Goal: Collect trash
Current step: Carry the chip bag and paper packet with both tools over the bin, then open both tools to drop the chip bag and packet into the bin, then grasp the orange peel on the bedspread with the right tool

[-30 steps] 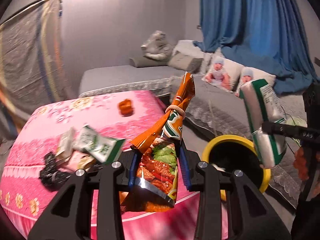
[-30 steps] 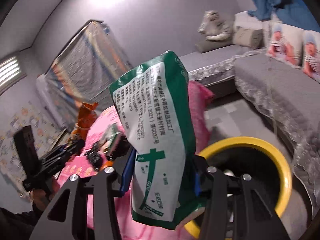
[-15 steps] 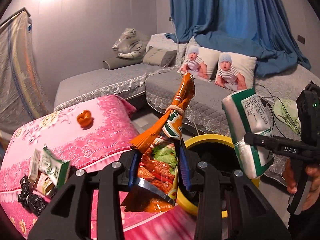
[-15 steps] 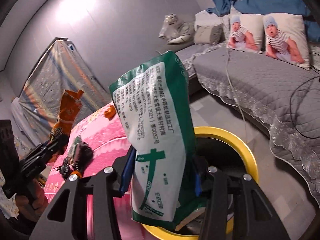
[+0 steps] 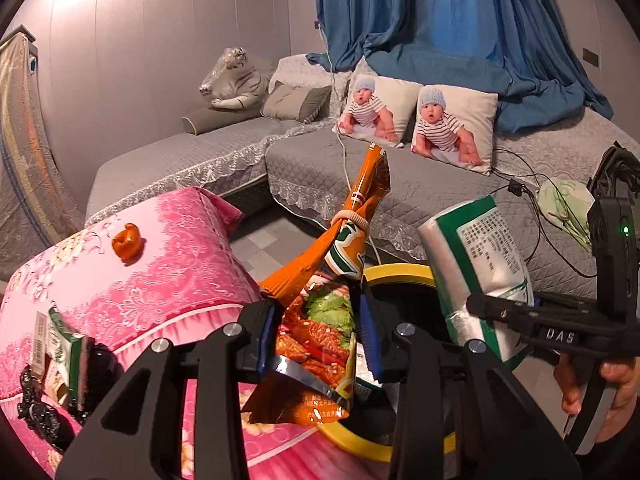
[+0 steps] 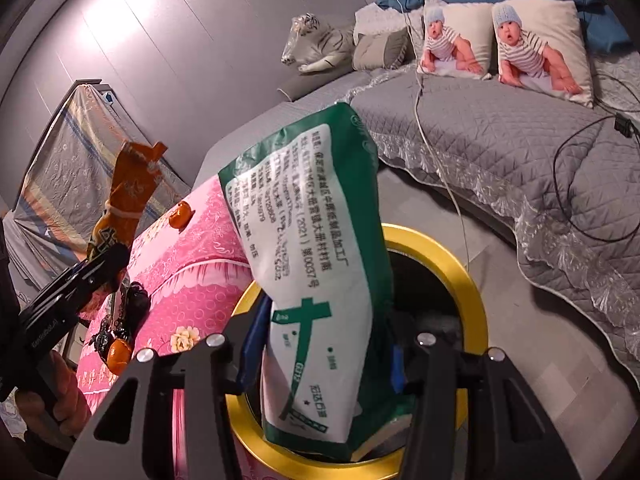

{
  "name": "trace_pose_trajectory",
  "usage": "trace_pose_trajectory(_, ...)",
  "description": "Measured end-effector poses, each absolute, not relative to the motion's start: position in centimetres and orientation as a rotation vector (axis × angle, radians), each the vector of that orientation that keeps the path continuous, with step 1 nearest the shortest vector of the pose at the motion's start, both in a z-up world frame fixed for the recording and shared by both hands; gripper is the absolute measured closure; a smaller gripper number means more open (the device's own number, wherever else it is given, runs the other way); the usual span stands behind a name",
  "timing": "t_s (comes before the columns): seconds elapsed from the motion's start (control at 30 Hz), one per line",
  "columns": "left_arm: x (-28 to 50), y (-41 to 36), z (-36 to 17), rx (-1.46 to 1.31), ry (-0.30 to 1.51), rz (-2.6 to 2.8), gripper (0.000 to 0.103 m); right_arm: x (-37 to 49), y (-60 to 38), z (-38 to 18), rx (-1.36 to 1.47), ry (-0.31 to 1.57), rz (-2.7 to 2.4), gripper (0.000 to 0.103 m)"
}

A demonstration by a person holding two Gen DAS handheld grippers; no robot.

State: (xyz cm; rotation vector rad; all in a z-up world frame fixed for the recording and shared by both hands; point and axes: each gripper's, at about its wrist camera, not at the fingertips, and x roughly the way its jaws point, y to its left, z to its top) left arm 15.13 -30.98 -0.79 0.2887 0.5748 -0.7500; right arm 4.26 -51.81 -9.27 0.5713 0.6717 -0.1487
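An orange snack bag, tied with a rubber band, stands upright between the blue pads of my left gripper, which is shut on it. Its lower end hangs over the near rim of the yellow-rimmed bin on the floor. My right gripper is shut on a green-and-white packet, whose bottom hangs over the mouth of the bin. In the left wrist view the packet and right gripper are to the right. In the right wrist view the left gripper and orange bag are at the left.
A table with a pink cloth stands left of the bin, with a small orange object, a green-white carton and a black object on it. A grey sofa with cushions and cables runs behind. A person's hand grips the right handle.
Both grippers have swung from over the pink table towards the bin. The orange bag now hangs at its rim, and the green packet has come down over its mouth.
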Motion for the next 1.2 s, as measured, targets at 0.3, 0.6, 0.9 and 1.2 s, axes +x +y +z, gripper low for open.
trace_pose_trajectory(0.3, 17.0, -34.1, -4.2, 0.285, 0.684, -0.792, 0.069, 4.5, -52.2, -10.5, 0.585, 0.705, -0.198, 0.055)
trace_pose_trajectory(0.6, 19.4, -31.2, -5.4, 0.155, 0.749, -0.714, 0.012, 2.9, -53.8, -9.5, 0.605, 0.639, -0.305, 0.027)
trace_pose_trajectory(0.9, 19.4, -24.6, -3.0, 0.094, 0.665, -0.646, 0.009, 4.3, -51.0, -7.7, 0.552, 0.622, -0.162, 0.027)
trace_pose_trajectory(1.2, 18.7, -9.4, -3.7, 0.065, 0.642, -0.414, 0.009, 11.5, -38.9, -4.6, 0.281, 0.679, 0.184, 0.025)
